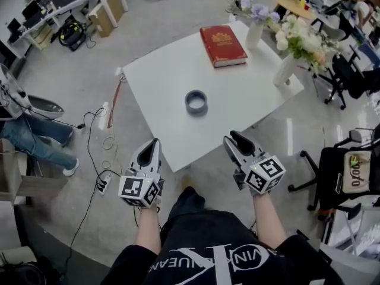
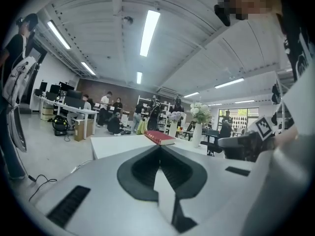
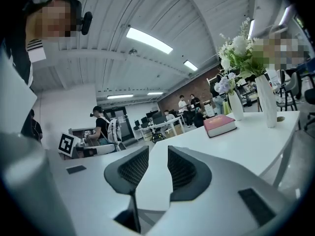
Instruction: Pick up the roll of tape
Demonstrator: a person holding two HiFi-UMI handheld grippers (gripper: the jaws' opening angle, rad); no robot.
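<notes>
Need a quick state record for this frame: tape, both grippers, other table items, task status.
tape: roll of tape, lying flat mid-table, untouched
left gripper: jaws together, empty, near side of the table, short of the tape
right gripper: jaws slightly apart, empty, near side of the table, short of the tape
other items: red book; flower vases on the far side
status: pick not yet begun

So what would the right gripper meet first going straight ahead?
Likely the roll of tape; the right gripper points across the white table toward it, though its height is unclear.
</notes>
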